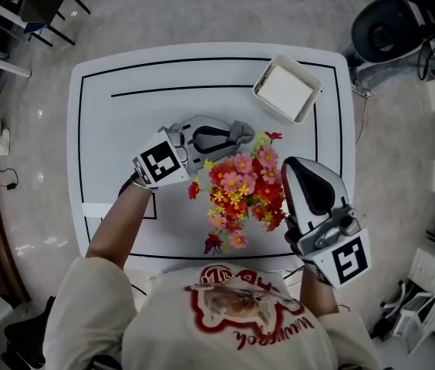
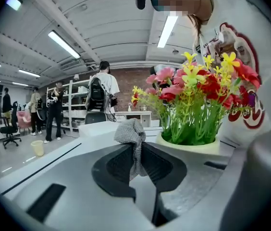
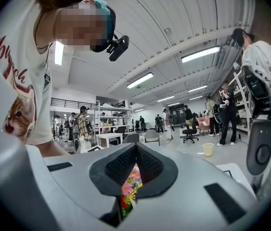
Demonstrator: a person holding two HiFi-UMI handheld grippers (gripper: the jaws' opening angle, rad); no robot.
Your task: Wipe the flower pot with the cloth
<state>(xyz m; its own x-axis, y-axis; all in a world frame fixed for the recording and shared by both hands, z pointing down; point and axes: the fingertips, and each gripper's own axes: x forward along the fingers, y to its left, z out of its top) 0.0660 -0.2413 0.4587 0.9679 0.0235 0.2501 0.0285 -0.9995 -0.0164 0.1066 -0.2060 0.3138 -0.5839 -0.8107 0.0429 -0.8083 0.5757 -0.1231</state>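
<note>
The person's printed shirt (image 1: 233, 314) filled the bottom of the head view, and just beyond it the flowers (image 1: 241, 187) stood near the front of the white worktop (image 1: 125, 114), hiding the flower pot from above. In the left gripper view the pot's cream rim (image 2: 193, 146) showed just right of the jaws. The left tool (image 1: 242, 133) lay at the flowers' left, its jaws clamped on the grey cloth (image 2: 130, 131), which bunched out past the tips. The right tool (image 1: 293, 166) hovered at the flowers' right with its jaws together and empty; only blossoms showed through the slit.

The step in hand looked like bringing the cloth to the pot. To do it well, the left tool would probably need to come in low, under the blossoms, so the bunched cloth met the pot's wall rather than the stems. A firm grip mattered, since little cloth sat between the pads. The right tool might steady the pot against tipping.
</note>
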